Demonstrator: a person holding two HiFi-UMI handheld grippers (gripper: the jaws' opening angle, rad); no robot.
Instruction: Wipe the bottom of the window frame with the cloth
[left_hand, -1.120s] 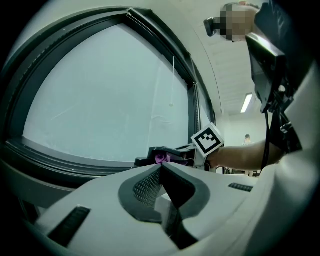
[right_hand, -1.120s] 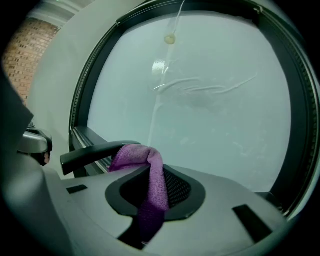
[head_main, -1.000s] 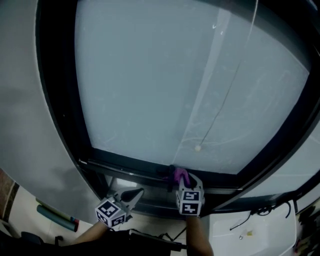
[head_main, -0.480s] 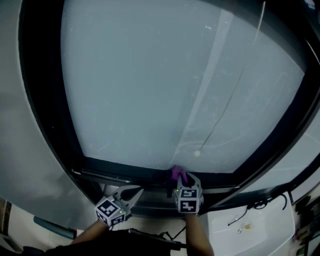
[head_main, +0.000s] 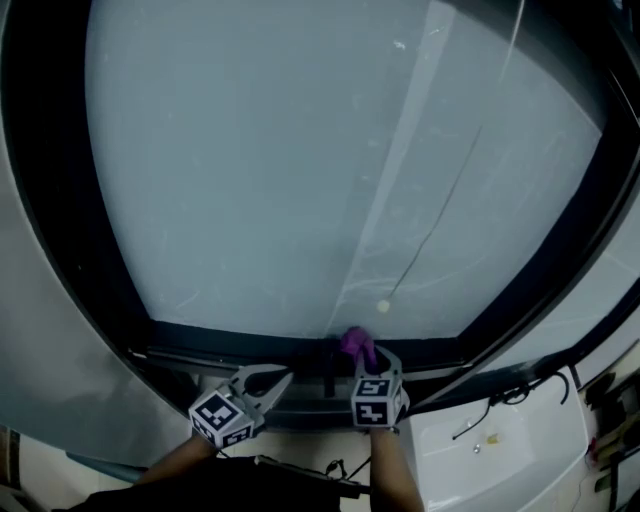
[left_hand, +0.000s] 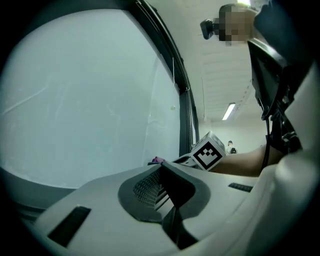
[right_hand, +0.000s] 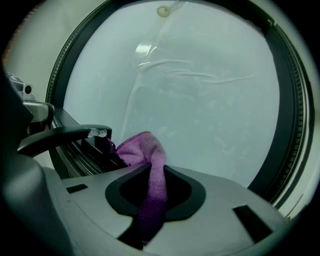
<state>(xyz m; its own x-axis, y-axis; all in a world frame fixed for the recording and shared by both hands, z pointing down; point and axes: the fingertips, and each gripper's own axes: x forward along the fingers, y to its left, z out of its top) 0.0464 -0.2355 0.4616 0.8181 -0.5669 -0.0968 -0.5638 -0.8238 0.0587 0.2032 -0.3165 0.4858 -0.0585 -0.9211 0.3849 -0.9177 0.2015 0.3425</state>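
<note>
A purple cloth (head_main: 357, 345) is pinched in my right gripper (head_main: 360, 358), which is shut on it and presses it against the dark bottom rail of the window frame (head_main: 225, 345), near the middle. In the right gripper view the cloth (right_hand: 145, 150) bunches out past the right gripper (right_hand: 150, 172) onto the rail (right_hand: 80, 152) under the frosted pane. My left gripper (head_main: 268, 380) sits lower left of the right one, below the rail, shut with nothing in it. From the left gripper (left_hand: 162, 172) view, the right gripper's marker cube (left_hand: 207, 152) and a bit of cloth (left_hand: 158, 160) show.
A blind cord with a bead (head_main: 383, 306) hangs just above the cloth. A black lever (right_hand: 65, 134) juts out left of the cloth over the rail. A white sill (head_main: 500, 455) with a black cable (head_main: 500, 415) lies at the lower right. A grey wall (head_main: 50, 380) borders the left.
The head view has swung so the window sits lower and further left. Both grippers stay at nearly the same spots on the bottom rail; the right one still holds the cloth.
</note>
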